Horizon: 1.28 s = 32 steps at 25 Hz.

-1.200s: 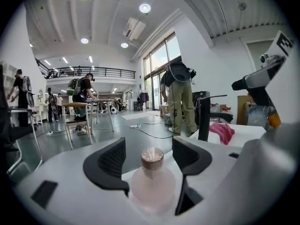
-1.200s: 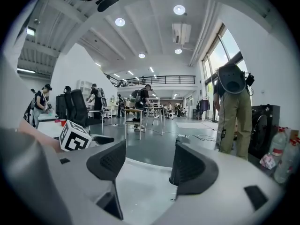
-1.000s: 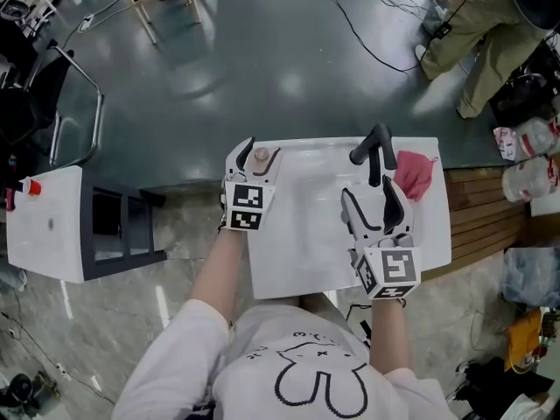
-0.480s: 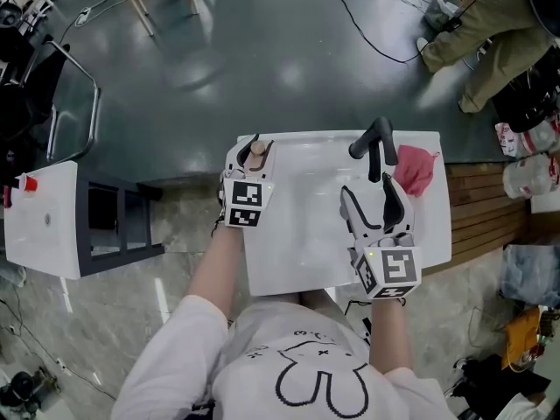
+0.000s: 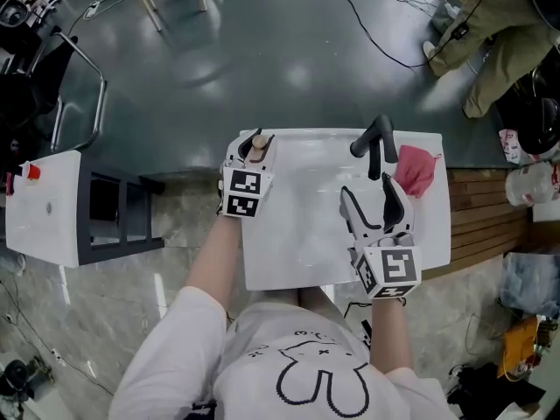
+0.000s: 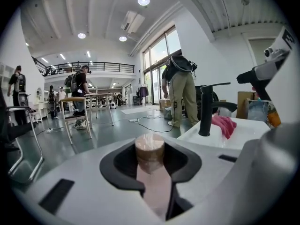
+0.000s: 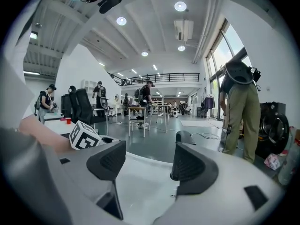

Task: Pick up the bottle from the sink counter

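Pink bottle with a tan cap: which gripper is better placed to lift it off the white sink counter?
Left. The left gripper is clamped on the pink, tan-capped bottle; the right gripper hangs open and empty.

Bright ceiling lamps (image 6: 143,0), floor (image 5: 262,51) glare, fisheye-bent edges, blurry near foreground.

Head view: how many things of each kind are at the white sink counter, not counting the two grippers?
Bottle: 1
Black faucet: 1
Pink cloth: 1
Total: 3
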### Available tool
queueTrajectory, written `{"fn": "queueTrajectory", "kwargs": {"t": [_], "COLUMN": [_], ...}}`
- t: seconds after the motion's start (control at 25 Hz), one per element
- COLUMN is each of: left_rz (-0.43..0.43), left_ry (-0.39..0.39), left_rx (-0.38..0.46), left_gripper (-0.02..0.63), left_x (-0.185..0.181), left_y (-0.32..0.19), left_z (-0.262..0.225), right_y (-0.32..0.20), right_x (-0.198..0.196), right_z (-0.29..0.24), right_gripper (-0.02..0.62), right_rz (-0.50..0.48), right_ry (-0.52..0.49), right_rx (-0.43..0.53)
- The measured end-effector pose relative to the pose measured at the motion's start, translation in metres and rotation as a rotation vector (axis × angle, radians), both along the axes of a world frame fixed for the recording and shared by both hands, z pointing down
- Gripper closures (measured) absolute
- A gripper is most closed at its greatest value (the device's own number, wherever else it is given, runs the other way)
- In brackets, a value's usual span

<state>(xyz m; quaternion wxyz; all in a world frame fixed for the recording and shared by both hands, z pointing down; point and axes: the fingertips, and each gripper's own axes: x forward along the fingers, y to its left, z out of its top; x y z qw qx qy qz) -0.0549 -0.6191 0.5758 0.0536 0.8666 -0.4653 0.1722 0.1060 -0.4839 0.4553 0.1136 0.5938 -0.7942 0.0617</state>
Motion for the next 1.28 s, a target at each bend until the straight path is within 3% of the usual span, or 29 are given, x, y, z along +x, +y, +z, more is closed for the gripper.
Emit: {"fn": "queueTrajectory", "kwargs": {"t": [0.4, 1.28], "left_rz": [-0.008, -0.052], "left_ry": [-0.018, 0.028], "left_rx": [-0.001, 0.166], "left_gripper": [0.485, 0.485], "left_x": [0.001, -0.008], "left_y": [0.01, 0.063], "left_z": [-0.024, -0.151], "right_y": [0.005, 0.027], "right_x": [0.003, 0.006], "right_z": [-0.023, -0.106], "right_gripper": [0.264, 0.264], "right_rz": [-0.028, -0.062], "right_ry": [-0.001, -0.018], "right_rx": [0.041, 0.215]}}
